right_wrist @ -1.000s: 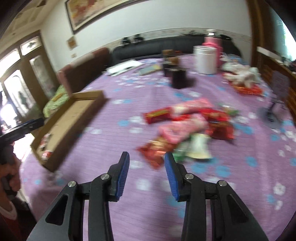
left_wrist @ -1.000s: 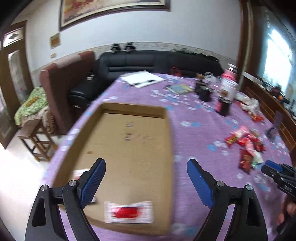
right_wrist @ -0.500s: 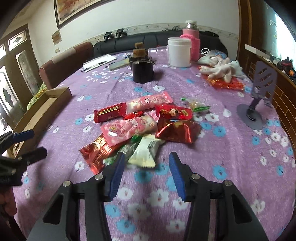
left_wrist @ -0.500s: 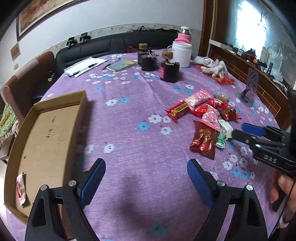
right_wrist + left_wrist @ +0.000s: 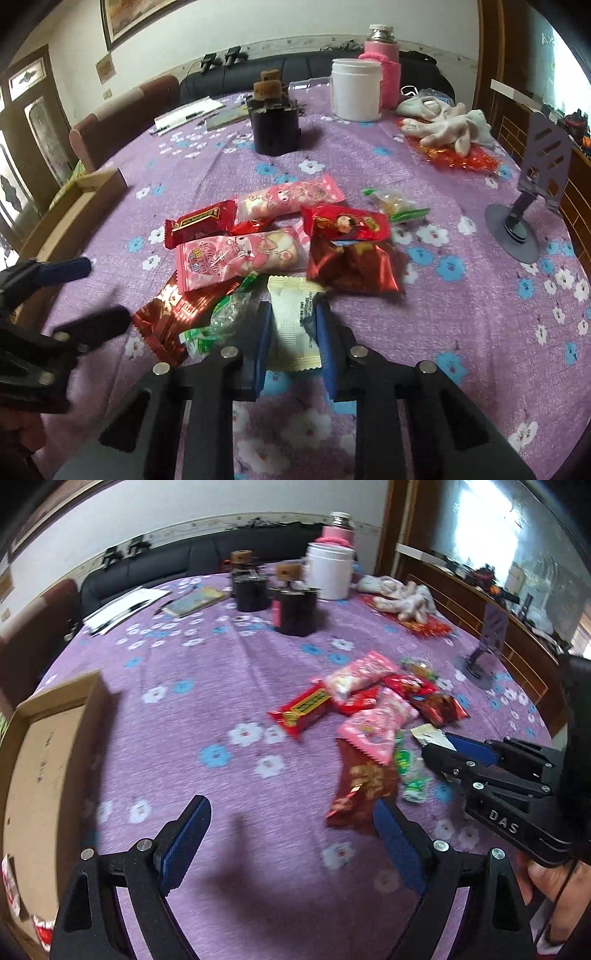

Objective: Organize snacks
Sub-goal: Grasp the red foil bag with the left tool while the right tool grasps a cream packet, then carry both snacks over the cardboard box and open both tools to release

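A pile of snack packets lies on the purple flowered tablecloth; it also shows in the left wrist view. My right gripper has its blue fingers on both sides of a cream-white packet at the near edge of the pile, narrowly open; I cannot tell if they touch it. My left gripper is wide open and empty above the cloth, left of the pile. The cardboard tray sits at the table's left edge with red-and-white packets in its near corner.
Two dark jars, a white canister, a pink flask, white gloves and papers stand at the far side. A purple phone stand is at the right. A sofa lies beyond the table.
My left gripper swung right from over the tray toward the snack pile. My right gripper moved forward and down, bringing its fingers around the cream-white packet and narrowing.
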Demonstrator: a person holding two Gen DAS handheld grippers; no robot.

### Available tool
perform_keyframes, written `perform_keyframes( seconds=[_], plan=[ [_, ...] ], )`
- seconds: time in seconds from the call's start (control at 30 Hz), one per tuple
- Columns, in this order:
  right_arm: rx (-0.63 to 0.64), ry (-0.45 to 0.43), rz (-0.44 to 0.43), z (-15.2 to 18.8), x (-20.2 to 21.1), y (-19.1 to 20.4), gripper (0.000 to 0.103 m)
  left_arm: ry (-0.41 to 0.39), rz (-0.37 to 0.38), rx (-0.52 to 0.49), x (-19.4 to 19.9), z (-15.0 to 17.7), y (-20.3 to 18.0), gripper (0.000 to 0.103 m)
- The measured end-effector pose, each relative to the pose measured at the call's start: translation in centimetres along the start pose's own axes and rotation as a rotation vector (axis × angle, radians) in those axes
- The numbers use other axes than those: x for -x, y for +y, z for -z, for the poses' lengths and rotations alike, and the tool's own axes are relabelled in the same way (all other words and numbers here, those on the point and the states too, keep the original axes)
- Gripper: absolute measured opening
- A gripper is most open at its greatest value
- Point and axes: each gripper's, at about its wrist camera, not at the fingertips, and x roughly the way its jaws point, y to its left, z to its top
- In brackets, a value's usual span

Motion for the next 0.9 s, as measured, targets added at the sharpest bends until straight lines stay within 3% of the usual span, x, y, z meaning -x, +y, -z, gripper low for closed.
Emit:
perform_keyframes(
  seconds=[0.23,0.47,0.57,0.6,0.63,0.9],
  plan=[
    [-0.067,-0.057,-0.036,0.7,3.2,-2.2,0.022,0.037,-0.015,-0.081,-2.8,-1.0,-3.1,0.092],
    [-0.122,-0.108,-0.052,1.3,5.6,-3.8,0.023,0.037,-0.037,-0.061,-4.6,-1.4,-3.4,0.092],
    [-0.136,-0.111,-0.055,1.6,5.9,-4.3,0.023,0.022,-0.033,-0.061,-4.3,-1.9,-3.5,0.066],
    [-0.141,-0.11,-0.058,1.7,5.9,-4.4,0.023,0.024,-0.028,-0.062,-4.2,-2.0,-3.6,0.045],
    [-0.147,-0.109,-0.062,1.7,5.9,-4.5,0.023,0.025,-0.029,-0.067,-4.1,-2.1,-3.7,0.041],
    [-0.146,-0.124,-0.087,2.1,6.8,-3.6,0.023,0.002,0.004,-0.033,-2.0,-0.7,-2.6,0.04]
  ],
)
